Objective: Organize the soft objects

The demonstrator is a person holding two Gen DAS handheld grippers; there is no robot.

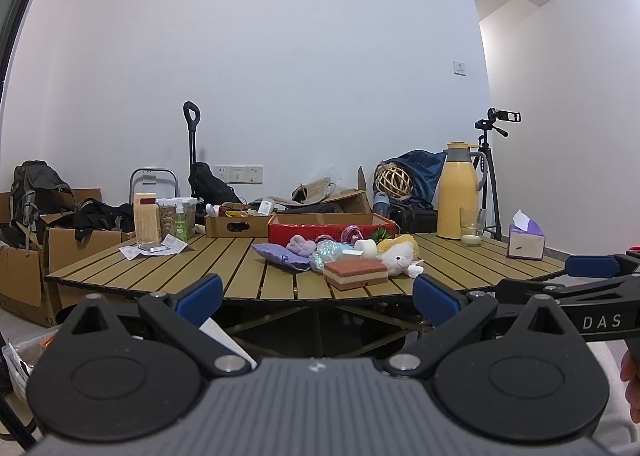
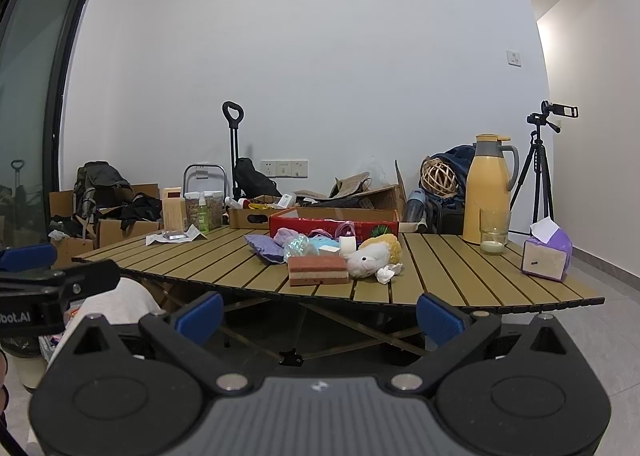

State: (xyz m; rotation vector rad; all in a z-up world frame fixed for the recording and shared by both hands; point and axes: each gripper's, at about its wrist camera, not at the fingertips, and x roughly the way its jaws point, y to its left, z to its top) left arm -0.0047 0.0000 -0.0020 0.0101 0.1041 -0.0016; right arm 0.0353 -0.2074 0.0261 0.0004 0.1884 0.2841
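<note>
1. Just in front of the red box (image 1: 332,224), the soft things are lying in a loose heap on the slatted table (image 1: 192,268): a purple pillow (image 1: 278,256), a lilac plush (image 1: 301,244), a glittery pouch (image 1: 326,252), a white-and-yellow toy (image 1: 398,254) and a layered sponge (image 1: 355,274).
2. Well short of the red box, off the table's near edge, the left gripper (image 1: 318,296) and the right gripper (image 2: 320,314) are hanging with jaws spread wide, holding nothing.
3. All five are looking light and squashy, so a firm pinch should be giving way without harm; the sponge, nearest the edge, seems best taken across its short sides, the toy by its body.
4. The pouch may be slippery.
5. Right of the red box, a glass (image 1: 472,227) and a yellow jug (image 1: 458,191) are standing; left of it the boards are offering more open room.
</note>
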